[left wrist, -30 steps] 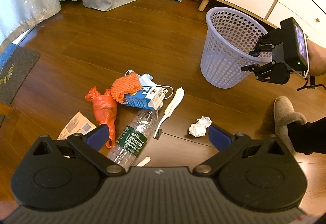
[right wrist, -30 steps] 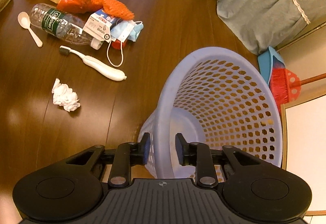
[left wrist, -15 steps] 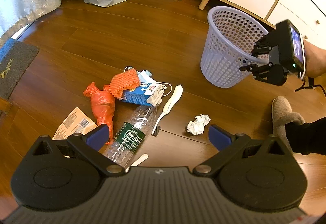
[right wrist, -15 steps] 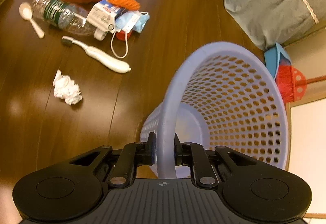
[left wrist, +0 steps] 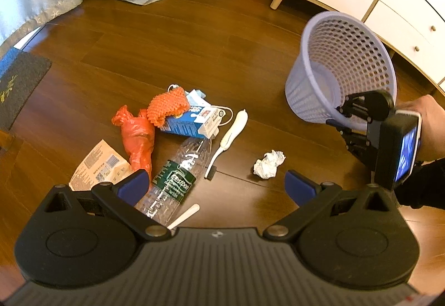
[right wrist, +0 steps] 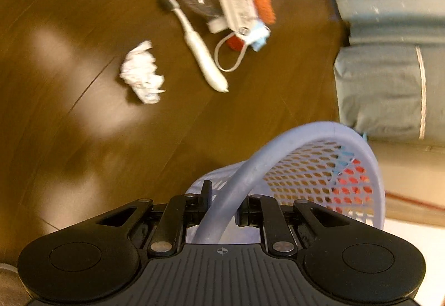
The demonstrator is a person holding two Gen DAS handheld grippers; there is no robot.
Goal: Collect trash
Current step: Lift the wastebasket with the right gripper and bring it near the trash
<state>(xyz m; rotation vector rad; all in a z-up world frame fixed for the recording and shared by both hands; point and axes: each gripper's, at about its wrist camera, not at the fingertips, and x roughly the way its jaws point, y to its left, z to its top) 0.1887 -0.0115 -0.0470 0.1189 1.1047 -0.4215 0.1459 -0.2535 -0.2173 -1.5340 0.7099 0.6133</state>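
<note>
Right jaws: my right gripper (right wrist: 222, 205) is clamped on the rim of the lavender mesh basket (left wrist: 347, 66); rim runs between both fingers.
Left jaws: my left gripper (left wrist: 215, 185) is spread wide, holding nothing, above the floor litter.
Basket: tilted, mouth leaning toward the pile; whether its base touches the wooden floor (left wrist: 194, 41) I cannot tell.
Paper wad: crumpled white paper (left wrist: 269, 164) lies alone, between basket and pile.
Toothbrush: white toothbrush (left wrist: 229, 139) lies just beside the bottle, bristle end toward me.
Bottle: clear plastic bottle (left wrist: 175, 180) with green label, on its side, neck touching the blue-and-white carton (left wrist: 192, 122).
Orange items: orange plastic bag (left wrist: 137, 136) and orange mesh (left wrist: 168, 105), the mesh resting on the carton.
Others: tan wrapper (left wrist: 97, 164) left of the bag; white spoon handle (left wrist: 185, 215) near the bottle.
Right view: blurred.
</note>
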